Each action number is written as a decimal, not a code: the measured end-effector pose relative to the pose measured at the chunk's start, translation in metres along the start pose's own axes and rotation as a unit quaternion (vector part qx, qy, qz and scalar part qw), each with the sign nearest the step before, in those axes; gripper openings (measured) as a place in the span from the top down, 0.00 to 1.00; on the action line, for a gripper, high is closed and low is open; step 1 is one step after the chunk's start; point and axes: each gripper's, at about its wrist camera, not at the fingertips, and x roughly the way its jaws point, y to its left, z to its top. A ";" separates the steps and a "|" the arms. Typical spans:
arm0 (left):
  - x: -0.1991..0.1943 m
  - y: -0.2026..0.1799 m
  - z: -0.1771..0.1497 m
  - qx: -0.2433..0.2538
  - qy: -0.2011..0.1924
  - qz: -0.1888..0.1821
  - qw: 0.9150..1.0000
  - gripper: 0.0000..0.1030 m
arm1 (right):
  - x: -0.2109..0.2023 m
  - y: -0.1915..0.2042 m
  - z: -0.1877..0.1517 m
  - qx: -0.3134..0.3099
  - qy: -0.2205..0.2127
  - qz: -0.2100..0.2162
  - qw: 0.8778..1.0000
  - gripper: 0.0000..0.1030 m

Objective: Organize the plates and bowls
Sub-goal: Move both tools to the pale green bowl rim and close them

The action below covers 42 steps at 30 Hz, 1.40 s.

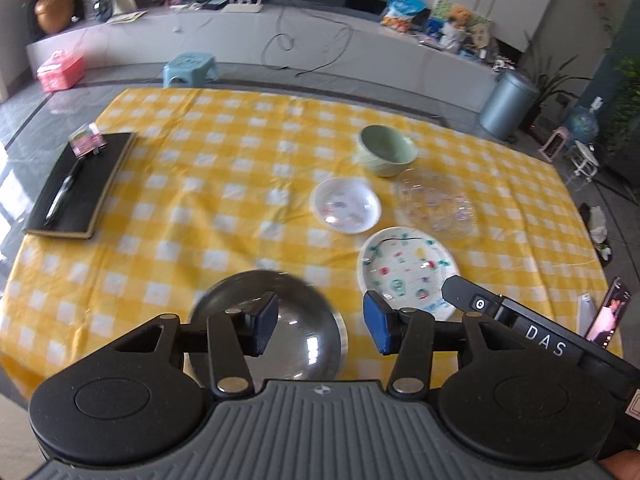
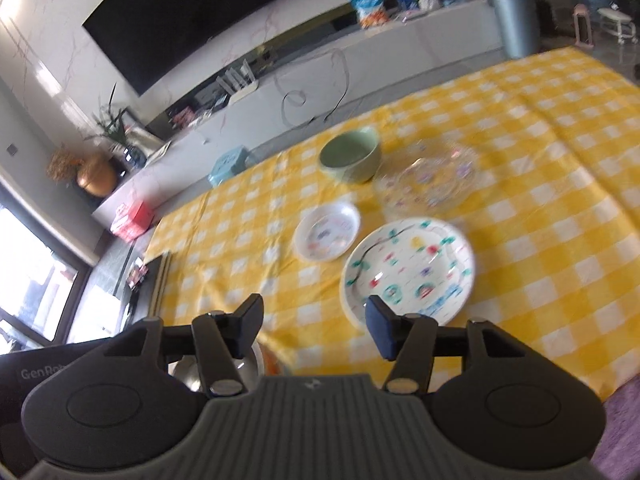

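From the left wrist camera, the left gripper hovers with its fingers spread wide and holding nothing. A metal bowl sits beneath and behind the left finger. Just beyond the right finger lies a large patterned plate, with the right gripper's black body reaching over its near edge. Farther ahead sit a small white plate, a clear glass plate and a green bowl.

From the right wrist camera, the right gripper also stands wide and empty. The large patterned plate lies just ahead of its right finger; the small white plate, clear glass plate and green bowl lie farther ahead. The metal bowl shows below the left finger.
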 end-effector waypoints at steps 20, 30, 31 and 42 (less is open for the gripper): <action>0.078 -0.055 0.053 0.034 -0.001 -0.042 0.999 0.42 | 0.034 -0.073 0.061 -0.012 -0.039 -0.051 0.998 0.43; 0.127 -0.052 0.108 0.032 -0.008 -0.029 0.999 0.44 | 0.098 -0.055 0.109 -0.058 -0.014 -0.040 0.997 0.56; 0.133 -0.051 0.113 0.028 -0.011 -0.026 0.999 0.44 | 0.105 -0.053 0.113 -0.063 -0.012 -0.041 0.997 0.56; 0.208 -0.040 0.155 -0.009 0.016 -0.019 1.000 0.46 | 0.196 -0.044 0.158 -0.076 0.019 -0.049 0.996 0.69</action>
